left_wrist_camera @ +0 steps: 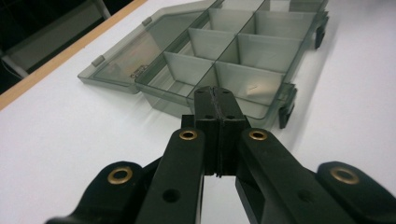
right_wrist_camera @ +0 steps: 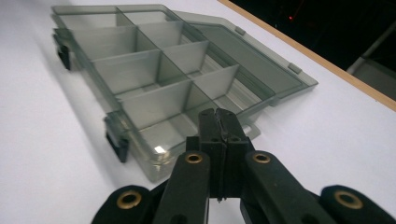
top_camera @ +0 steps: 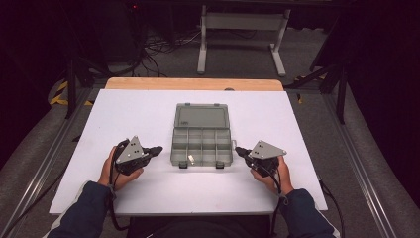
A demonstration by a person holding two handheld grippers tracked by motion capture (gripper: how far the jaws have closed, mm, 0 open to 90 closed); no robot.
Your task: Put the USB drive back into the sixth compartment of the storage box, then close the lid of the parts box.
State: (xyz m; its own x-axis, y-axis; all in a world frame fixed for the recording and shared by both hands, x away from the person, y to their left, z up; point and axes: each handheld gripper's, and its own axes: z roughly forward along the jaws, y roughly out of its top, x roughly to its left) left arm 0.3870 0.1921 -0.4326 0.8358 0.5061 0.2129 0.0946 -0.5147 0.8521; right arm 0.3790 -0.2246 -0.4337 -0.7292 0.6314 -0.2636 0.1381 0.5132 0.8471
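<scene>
The high view shows the open organizer box (top_camera: 202,134) on the white desk (top_camera: 124,114) between the left tool (top_camera: 157,149) and right tool (top_camera: 239,150), both clenched on nothing. Each tool's own view shows bare compartments just ahead of its tips, lid (left_wrist_camera: 135,51) lying flat beyond.

I see the compartment box (top_camera: 202,145) mid-tabletop (top_camera: 124,109), lid lying open behind it, my left tongs (top_camera: 157,148) and right tongs (top_camera: 238,149) flanking it.

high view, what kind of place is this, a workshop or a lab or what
Probably a lab set up for recording demonstrations: a white board on a table framed by metal rails, loose cables on the carpet behind, dark surroundings, and one open organizer box set between two handheld grippers.
</scene>
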